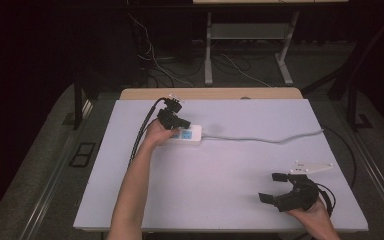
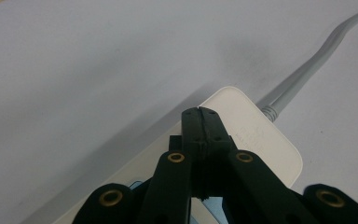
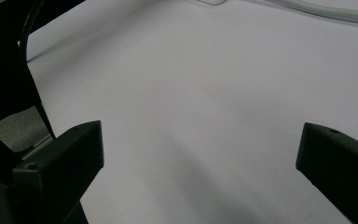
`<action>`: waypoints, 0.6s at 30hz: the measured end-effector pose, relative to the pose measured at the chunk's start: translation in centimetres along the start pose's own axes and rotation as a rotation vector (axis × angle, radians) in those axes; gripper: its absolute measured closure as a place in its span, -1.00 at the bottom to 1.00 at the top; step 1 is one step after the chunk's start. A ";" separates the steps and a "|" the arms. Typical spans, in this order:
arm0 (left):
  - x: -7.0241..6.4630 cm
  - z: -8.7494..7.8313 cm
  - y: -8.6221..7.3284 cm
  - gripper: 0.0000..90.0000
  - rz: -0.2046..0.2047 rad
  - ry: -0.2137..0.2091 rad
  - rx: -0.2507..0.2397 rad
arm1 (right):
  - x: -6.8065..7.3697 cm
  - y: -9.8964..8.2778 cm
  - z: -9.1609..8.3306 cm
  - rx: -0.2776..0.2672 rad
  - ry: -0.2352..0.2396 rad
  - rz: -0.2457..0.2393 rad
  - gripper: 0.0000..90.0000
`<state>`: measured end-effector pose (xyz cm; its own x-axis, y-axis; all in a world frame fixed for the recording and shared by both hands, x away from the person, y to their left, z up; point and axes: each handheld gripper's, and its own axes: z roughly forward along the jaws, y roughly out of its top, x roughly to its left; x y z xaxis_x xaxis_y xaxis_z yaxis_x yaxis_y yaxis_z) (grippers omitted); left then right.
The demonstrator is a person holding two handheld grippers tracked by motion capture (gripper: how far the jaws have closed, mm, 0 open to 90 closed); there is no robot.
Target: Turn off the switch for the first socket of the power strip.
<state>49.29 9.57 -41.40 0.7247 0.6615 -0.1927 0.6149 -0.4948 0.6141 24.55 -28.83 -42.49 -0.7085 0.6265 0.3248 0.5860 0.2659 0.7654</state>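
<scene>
White power strip (image 1: 187, 135), far left of tabletop (image 1: 240, 200), long axis left-right, grey cord (image 1: 260, 138) trailing right. Left gripper (image 1: 180, 122) clenched, empty, tips over strip's top. Right gripper (image 1: 276, 187) released, near right, well apart; left hand nearer.

Both forearms are bare, no sleeves. The left tool (image 1: 180, 123) is black, its links pinned with brass-ringed screws, a black cable (image 1: 142, 131) trailing from it. The right tool (image 1: 275, 187) is black too, with blunt square tips and a grey three-cornered plate (image 1: 311, 168) on top.
</scene>
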 end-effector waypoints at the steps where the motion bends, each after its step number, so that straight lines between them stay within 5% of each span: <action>1: 0.0 0.0 0.0 0.99 -0.006 0.000 -0.001 | 0.0 0.0 0.0 0.000 0.000 0.000 -0.99; 4: 0.4 0.0 -0.2 0.99 -0.061 -0.026 -0.012 | 0.0 0.0 0.0 0.000 0.000 -0.002 -0.99; 18: 0.0 0.0 -0.3 0.99 -0.039 0.002 -0.016 | 0.0 0.0 0.0 0.000 0.001 -0.002 -0.99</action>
<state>49.15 9.71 -41.62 0.7000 0.6810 -0.2149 0.6374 -0.4601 0.6181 24.57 -28.80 -42.51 -0.7099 0.6255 0.3237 0.5848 0.2674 0.7658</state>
